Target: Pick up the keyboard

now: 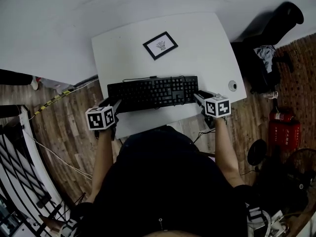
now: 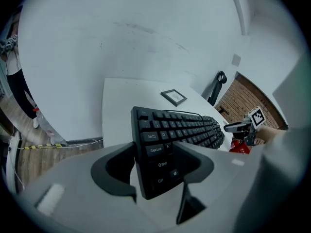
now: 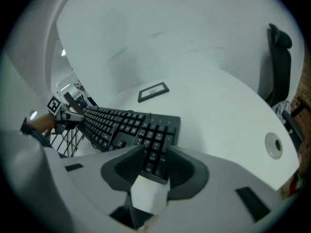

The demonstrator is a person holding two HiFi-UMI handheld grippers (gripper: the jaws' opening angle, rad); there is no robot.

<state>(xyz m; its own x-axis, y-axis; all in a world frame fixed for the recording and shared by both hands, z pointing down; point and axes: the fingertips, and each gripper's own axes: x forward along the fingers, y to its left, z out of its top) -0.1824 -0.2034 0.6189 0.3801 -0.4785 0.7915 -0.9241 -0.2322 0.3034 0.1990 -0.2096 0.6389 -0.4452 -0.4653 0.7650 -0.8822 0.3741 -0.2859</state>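
At the surface's (image 1: 207, 43) near edge, left claw (image 2: 158, 154) clamps the keyboard's (image 1: 153, 92) end; right claw (image 3: 156, 154) stands parted beside the other end.

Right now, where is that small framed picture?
In the head view, the framed picture lies flat on the white table, on its far half, just beyond the black keyboard.

The keyboard (image 1: 153, 93) is black, on a white counter (image 1: 202, 53). The small frame (image 1: 160, 45) has a black border. The left gripper (image 1: 112, 103) and the right gripper (image 1: 200, 97) show black and white squares. The floor (image 1: 59, 127) is brown.
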